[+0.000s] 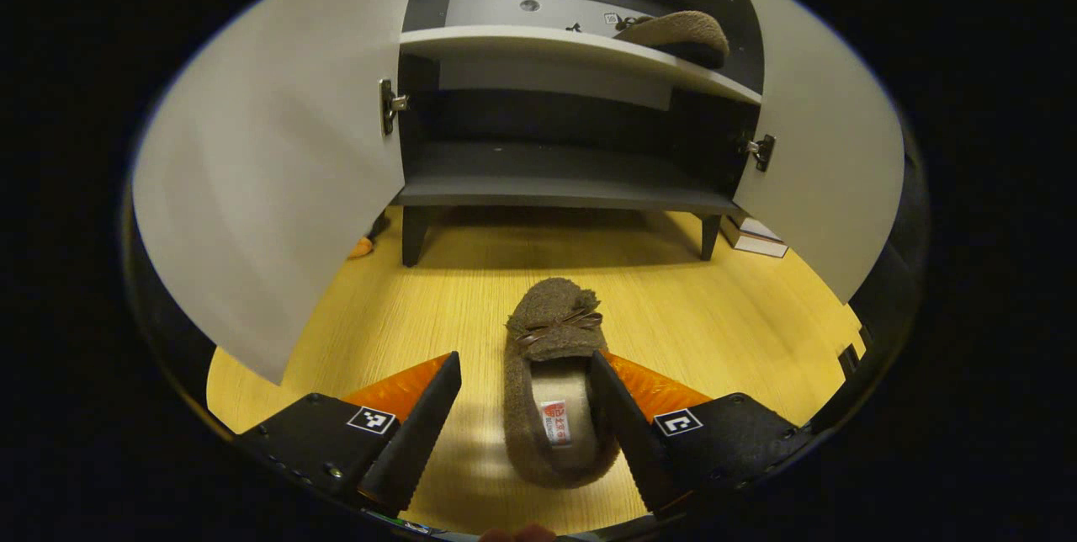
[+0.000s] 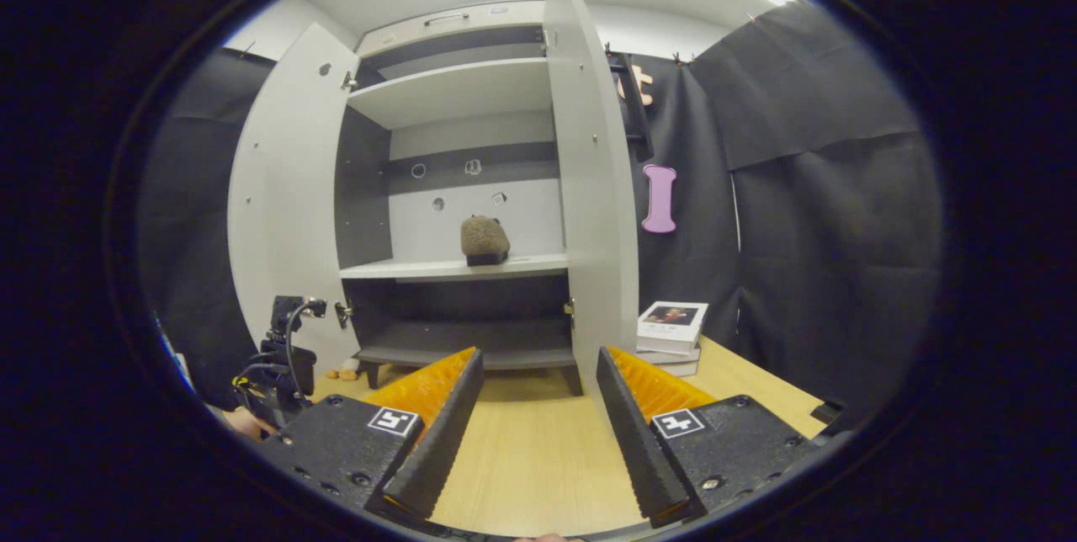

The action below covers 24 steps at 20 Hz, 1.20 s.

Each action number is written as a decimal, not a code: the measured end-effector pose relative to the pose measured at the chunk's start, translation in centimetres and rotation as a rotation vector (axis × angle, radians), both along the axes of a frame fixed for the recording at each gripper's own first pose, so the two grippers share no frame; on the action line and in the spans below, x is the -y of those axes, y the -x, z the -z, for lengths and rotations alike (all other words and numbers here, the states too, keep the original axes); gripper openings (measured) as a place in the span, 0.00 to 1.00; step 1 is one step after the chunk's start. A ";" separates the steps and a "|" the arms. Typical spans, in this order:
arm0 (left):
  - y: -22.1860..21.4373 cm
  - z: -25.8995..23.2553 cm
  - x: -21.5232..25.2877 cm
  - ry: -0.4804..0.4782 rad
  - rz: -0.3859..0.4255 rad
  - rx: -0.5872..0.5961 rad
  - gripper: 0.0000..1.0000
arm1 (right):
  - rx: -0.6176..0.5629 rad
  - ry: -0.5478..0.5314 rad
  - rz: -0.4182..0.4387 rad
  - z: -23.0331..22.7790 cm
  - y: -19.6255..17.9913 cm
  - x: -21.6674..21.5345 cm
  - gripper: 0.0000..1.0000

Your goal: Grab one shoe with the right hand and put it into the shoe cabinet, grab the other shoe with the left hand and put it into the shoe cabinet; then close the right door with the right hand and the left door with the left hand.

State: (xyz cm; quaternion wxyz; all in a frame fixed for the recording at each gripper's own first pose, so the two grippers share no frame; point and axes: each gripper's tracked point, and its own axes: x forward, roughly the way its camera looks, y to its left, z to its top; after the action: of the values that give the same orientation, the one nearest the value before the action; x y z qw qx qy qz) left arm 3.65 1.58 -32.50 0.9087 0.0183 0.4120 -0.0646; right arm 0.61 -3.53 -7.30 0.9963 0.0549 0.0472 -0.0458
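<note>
A tall white shoe cabinet (image 2: 454,188) is standing on a pale wood-grain bench (image 2: 530,449), both flat doors swung wide, its dark grey inside showing. The right gripper view is taking in the cabinet's full height, the right door (image 2: 589,188) edge-on, and a stack of books (image 2: 673,332) lying just beside the cabinet's right foot. The left gripper view is looking lower and closer, between the left door (image 1: 278,180) and the right one, at metal hinges (image 1: 389,106), the cabinet's short legs and its bare bottom shelf.

One fuzzy brown shoe (image 2: 485,239), a rounded slipper, is sitting on the white middle shelf (image 2: 454,269), towards the right. The other shoe (image 1: 554,382), of the same woolly cloth with a small bow and a cream lining, is lying on the bench in front of the cabinet.

The left tongs (image 1: 526,403) are standing apart, their black ridged fingers (image 1: 421,433) straddling this second shoe without clearly pressing it. The right tongs (image 2: 538,433) are standing apart over bare bench, holding nothing. The left tongs are also showing far off at the lower left of the right gripper view.
</note>
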 end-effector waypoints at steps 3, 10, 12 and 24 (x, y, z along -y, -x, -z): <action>0.0 2.3 -0.3 0.002 -0.002 -0.046 0.95 | -0.007 0.015 0.017 0.1 0.0 0.4 0.89; -1.4 5.6 -0.6 0.043 -0.041 -0.077 0.95 | -0.039 0.039 0.026 0.2 -0.7 0.1 0.87; -1.8 6.3 -0.3 0.073 -0.058 -0.077 0.94 | -0.050 0.034 0.022 0.4 -0.7 0.1 0.87; -3.2 6.6 1.0 0.115 -0.064 0.004 0.55 | -0.085 0.051 0.020 1.1 -0.9 0.2 0.87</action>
State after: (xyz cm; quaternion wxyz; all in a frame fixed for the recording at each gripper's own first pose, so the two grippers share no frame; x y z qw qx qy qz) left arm 6.84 0.54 -39.14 0.9107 -0.0469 0.4061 -0.0591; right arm 1.48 -3.77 -8.41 0.9940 0.0278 0.0878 -0.0591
